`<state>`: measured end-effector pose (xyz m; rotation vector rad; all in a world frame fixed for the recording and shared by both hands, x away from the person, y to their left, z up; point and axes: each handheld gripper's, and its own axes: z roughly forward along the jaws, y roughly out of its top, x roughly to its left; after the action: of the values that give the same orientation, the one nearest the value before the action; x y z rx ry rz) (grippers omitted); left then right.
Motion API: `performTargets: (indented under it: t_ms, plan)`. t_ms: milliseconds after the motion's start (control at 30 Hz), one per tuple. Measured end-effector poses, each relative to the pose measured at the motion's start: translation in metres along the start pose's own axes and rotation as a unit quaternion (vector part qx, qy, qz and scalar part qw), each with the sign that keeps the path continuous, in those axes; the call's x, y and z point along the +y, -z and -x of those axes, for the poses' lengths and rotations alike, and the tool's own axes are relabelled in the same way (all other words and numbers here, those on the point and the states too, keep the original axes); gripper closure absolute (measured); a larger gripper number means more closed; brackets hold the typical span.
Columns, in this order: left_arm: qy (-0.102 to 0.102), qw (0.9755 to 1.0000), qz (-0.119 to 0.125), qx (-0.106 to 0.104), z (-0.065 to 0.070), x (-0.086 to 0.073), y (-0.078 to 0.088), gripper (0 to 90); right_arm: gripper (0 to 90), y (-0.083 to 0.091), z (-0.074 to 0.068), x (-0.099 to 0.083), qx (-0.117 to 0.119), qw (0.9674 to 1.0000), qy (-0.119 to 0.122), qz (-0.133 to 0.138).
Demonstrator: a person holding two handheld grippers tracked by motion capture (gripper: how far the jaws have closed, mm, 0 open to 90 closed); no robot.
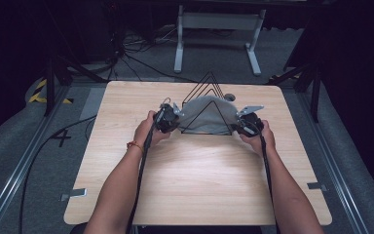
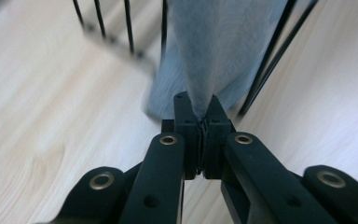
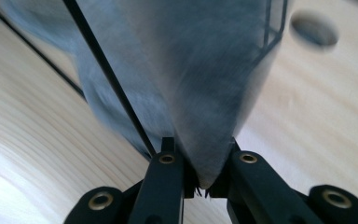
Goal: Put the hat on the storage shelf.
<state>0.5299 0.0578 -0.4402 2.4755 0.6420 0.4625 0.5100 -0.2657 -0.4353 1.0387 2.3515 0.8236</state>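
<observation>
A grey cloth (image 1: 208, 116) hangs among the triangular wires of a black wire rack (image 1: 209, 83) at the far middle of the wooden table (image 1: 199, 185). My left gripper (image 1: 173, 117) is shut on the cloth's left end; in the left gripper view the grey cloth (image 2: 214, 51) is pinched between the jaws of the left gripper (image 2: 202, 122), with rack wires (image 2: 270, 60) beside it. My right gripper (image 1: 238, 126) is shut on the cloth's right end; in the right gripper view a corner of the cloth (image 3: 200, 93) sits between the jaws of the right gripper (image 3: 204, 179).
A round hole (image 3: 314, 29) in the tabletop lies just past the rack on the right. Beyond the table stand a white metal frame (image 1: 219, 29) and loose cables on the floor. Dark stands flank the table's far corners.
</observation>
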Motion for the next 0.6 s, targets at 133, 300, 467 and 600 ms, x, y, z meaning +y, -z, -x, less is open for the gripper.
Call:
performTargets:
  t_ms: [133, 300, 467, 600]
  plan:
    - [0.040, 0.9964, 0.072, -0.019, -0.004, 0.001, 0.013, 88.0, 85.3, 0.006, 0.016, -0.011, 0.035, 0.9944, -0.071, 0.069]
    - [0.032, 0.9976, 0.059, -0.015, -0.001, -0.003, 0.013, 73.4, 69.4, 0.011, 0.016, -0.015, 0.023, 0.9963, -0.064, 0.053]
    - [0.056, 0.9959, 0.070, -0.012, -0.006, -0.022, 0.026, 59.0, 60.4, 0.023, 0.013, -0.021, 0.019, 0.9971, -0.056, 0.048]
    - [0.061, 0.9958, 0.068, 0.002, -0.008, -0.035, 0.045, 41.8, 53.0, 0.039, 0.015, -0.022, 0.007, 0.9970, -0.053, 0.056]
